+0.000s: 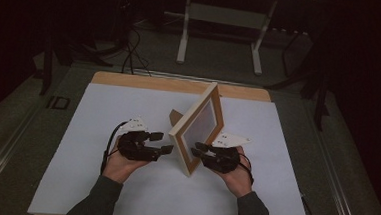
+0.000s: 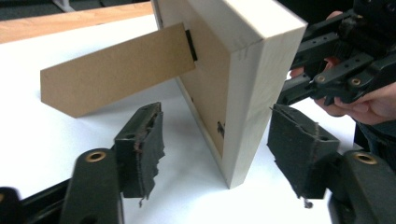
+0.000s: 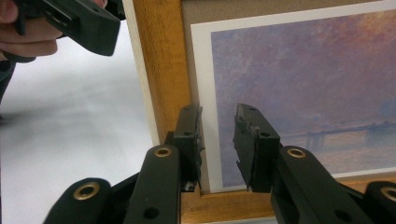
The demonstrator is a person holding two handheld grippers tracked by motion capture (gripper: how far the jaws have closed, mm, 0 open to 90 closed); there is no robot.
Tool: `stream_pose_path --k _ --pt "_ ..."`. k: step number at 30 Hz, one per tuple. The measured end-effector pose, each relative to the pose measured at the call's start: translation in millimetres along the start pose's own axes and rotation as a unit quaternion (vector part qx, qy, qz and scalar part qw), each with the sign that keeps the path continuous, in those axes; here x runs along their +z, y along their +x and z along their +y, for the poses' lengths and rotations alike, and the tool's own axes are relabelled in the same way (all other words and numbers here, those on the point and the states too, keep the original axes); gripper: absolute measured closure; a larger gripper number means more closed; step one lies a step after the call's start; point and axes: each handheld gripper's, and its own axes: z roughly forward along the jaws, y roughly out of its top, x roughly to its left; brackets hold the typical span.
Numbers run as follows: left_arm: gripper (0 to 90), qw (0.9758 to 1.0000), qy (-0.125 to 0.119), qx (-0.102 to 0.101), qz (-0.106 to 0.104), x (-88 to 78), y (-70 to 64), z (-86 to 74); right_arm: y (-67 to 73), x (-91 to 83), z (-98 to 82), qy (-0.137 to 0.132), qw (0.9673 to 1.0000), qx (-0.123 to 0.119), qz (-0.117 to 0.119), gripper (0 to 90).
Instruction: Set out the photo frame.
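A wooden picture frame (image 1: 201,125) stands upright on the white tabletop (image 1: 102,132), propped by its brown easel back (image 1: 176,117). My left gripper (image 1: 165,142) is at the frame's near left side, behind it. In the left gripper view the left gripper (image 2: 215,112) is open, its jaws straddling the frame's pale near corner (image 2: 252,70) without pressing it, and the easel back (image 2: 116,70) slopes away to the left. My right gripper (image 1: 196,149) faces the front. In the right gripper view the right gripper (image 3: 218,112) is open just before the misty purple print (image 3: 303,70), holding nothing.
The white sheet lies on a wooden board whose far edge (image 1: 180,84) shows. Beyond the table stand a white metal stand (image 1: 224,19) and floor cables (image 1: 131,54). Open tabletop spreads left and right of the frame.
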Motion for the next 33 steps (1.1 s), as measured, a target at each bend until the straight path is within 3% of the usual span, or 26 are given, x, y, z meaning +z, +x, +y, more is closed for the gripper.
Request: stream_pose_path --k 10,16,26,33 --pt "31.8 0.9998 -0.02 0.001 0.003 10.0 -11.3 13.1 -2.8 -2.5 -0.6 -0.001 1.0 0.004 -0.003 70.5" --pt "33.1 0.9996 -0.023 0.003 0.018 20.2 -16.3 18.8 -4.5 -4.9 -0.7 -0.004 1.0 0.007 -0.005 70.4" --pt "45.2 0.9984 -0.029 0.006 0.049 28.4 -22.0 22.8 -7.4 -8.0 -1.5 -0.007 0.9999 0.011 -0.009 70.4" --pt "54.0 0.998 -0.031 0.003 0.054 30.4 -24.6 23.7 -10.2 -10.1 -2.3 -0.01 0.9998 0.014 -0.012 70.2"
